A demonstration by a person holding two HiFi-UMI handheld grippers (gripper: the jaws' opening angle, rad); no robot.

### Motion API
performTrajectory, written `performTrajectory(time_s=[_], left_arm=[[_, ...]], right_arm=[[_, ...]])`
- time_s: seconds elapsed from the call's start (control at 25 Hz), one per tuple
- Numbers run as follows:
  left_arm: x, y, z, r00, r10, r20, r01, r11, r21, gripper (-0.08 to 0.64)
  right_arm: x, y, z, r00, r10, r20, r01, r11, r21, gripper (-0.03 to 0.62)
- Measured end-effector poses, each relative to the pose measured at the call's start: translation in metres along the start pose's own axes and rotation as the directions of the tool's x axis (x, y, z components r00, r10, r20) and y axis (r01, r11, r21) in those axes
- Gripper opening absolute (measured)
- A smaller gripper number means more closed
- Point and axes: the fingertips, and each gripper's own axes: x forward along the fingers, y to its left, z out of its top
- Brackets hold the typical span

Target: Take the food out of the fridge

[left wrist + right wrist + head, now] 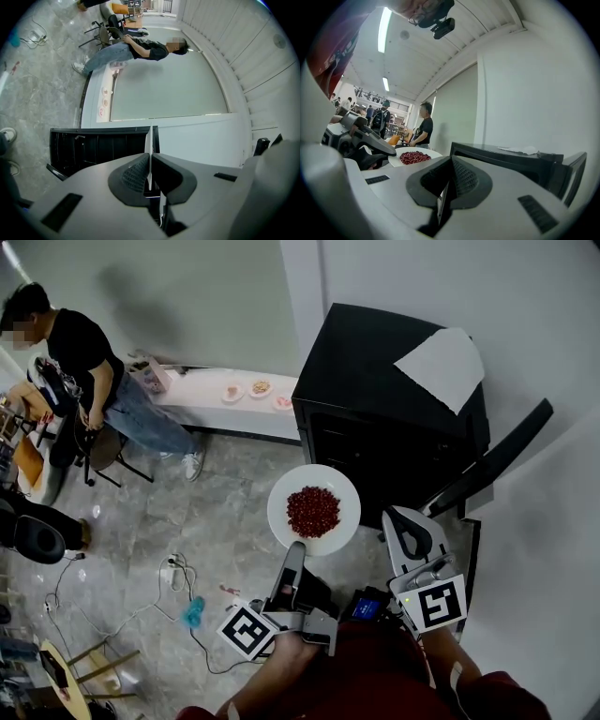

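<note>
Far left, a seated person (pixel 82 360) in a black top is beside a low white ledge (pixel 202 401) that carries a few small dishes, and loose cables (pixel 169 576) trail across the grey floor. Moving in, the left hand-held gripper (pixel 296 550) is pinching the near rim of a white plate (pixel 281 491). In its own view the jaws are clamped on that thin white edge. The plate is level, with a heap of red food (pixel 313 510) in the middle. It is out of the fridge (pixel 375 381), held in the air just in front of the black cabinet, above the floor. A sheet of white paper (pixel 442 367) lies on the fridge top. To the right, the right hand-held gripper (pixel 401 517) has its jaws pressed together with nothing between them, close to the fridge front. Beyond it, the fridge door (pixel 497 460) is swung wide open.
</note>
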Motion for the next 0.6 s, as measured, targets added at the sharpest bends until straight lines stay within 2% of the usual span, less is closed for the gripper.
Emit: performTrajectory(time_s=[0.24,0.48,0.6], left_arm=[[0.001,-0.002,0.002,1.000,-0.001,0.017,0.001,1.000,0.003,0.026],[0.000,-0.006,0.001,1.000,-0.006,0.021,0.006,1.000,0.002,0.026],[0.000,-0.005,0.001,1.000,-0.004,0.022,0.004,1.000,0.001,0.026]], right_arm=[[0.004,-0.005,0.013,0.998,-0.021,0.054,0.019,0.999,0.025,0.021],[0.003,-0.009,0.014,0.998,-0.029,0.052,0.028,0.999,0.026,0.021],[0.001,-0.009,0.004,1.000,-0.017,0.015,0.017,1.000,-0.002,0.021]])
